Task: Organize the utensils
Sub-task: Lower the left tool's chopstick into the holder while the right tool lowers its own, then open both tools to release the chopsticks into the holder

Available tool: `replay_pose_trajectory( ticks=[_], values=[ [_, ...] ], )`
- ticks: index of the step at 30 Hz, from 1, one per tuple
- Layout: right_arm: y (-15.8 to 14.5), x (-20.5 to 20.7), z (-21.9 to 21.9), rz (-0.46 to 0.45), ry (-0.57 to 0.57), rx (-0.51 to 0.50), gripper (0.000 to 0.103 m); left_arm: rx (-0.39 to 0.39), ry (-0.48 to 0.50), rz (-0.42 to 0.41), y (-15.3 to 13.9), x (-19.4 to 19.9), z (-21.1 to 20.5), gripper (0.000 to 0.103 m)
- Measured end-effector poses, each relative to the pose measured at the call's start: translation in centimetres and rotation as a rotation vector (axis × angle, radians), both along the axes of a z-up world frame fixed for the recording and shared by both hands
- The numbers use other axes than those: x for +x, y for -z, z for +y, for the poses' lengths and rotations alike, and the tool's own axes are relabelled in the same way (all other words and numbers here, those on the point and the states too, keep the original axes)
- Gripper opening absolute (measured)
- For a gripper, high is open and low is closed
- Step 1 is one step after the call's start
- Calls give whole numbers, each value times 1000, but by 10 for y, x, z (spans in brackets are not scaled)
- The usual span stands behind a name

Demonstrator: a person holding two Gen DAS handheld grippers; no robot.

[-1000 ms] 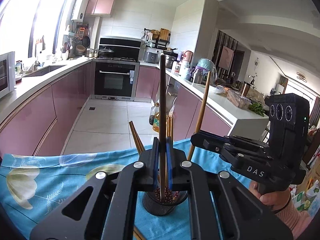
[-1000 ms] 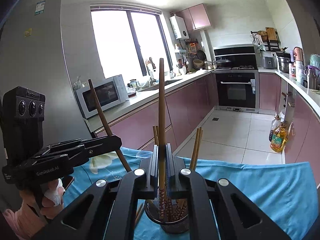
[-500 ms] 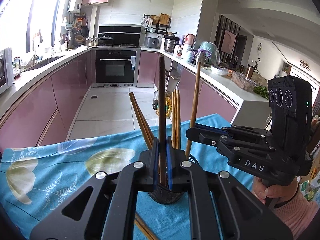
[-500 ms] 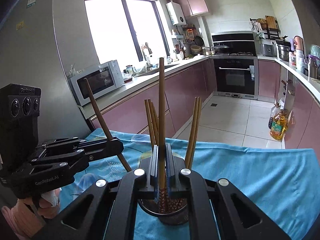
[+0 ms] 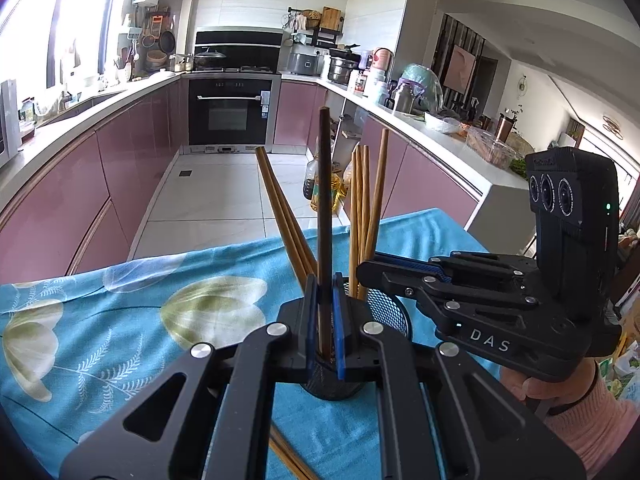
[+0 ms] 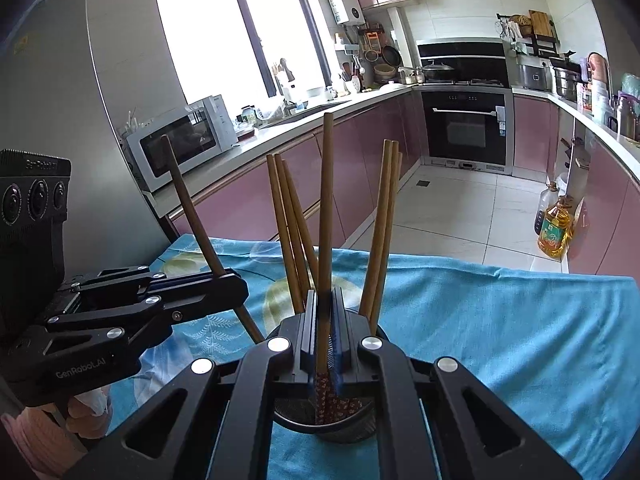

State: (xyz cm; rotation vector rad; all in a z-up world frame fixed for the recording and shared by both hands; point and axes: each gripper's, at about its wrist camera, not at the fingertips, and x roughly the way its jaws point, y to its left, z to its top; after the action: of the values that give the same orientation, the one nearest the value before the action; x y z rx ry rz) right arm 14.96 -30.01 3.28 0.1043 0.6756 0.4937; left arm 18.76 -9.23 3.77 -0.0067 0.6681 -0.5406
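Note:
A black mesh utensil holder (image 5: 390, 312) (image 6: 344, 424) stands on the blue floral cloth (image 5: 120, 320) and holds several wooden chopsticks (image 5: 280, 216) (image 6: 292, 232). My left gripper (image 5: 324, 320) is shut on a dark chopstick (image 5: 323, 200), upright, its lower end inside the holder; it also shows in the right wrist view (image 6: 236, 284). My right gripper (image 6: 326, 328) is shut on a brown chopstick (image 6: 326, 200), its patterned tip down in the holder; it also shows in the left wrist view (image 5: 362, 270).
More chopsticks (image 5: 290, 458) lie on the cloth near the front edge. The cloth-covered table ends at its far edge (image 6: 480, 264), with kitchen floor, pink cabinets (image 5: 60, 208) and oil bottles (image 6: 554, 228) beyond.
Both grippers have moved down with their chopsticks, so the tips sit deeper in the holder. The views have tilted down, showing more of the cloth.

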Motion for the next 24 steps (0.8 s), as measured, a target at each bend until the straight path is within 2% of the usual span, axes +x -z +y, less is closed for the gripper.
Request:
replay_pose_trajectory(
  ticks=[9, 15, 17, 21, 24],
  values=[
    [1, 4, -1, 14, 10, 8, 8, -11, -22, 14, 9, 6, 1, 8],
    [1, -3, -1, 8, 2, 11, 10, -16, -38, 4, 12, 0, 5, 17],
    [1, -7, -1, 4, 2, 12, 14, -14, -52, -9, 12, -5, 7, 27],
    [-5, -23, -3, -23, -5, 22, 28, -10, -90, -44, 12, -21, 18, 40],
    [-9, -43, -2, -55, -27, 23, 36, -9, -128, -75, 14, -36, 32, 53]
  ],
)
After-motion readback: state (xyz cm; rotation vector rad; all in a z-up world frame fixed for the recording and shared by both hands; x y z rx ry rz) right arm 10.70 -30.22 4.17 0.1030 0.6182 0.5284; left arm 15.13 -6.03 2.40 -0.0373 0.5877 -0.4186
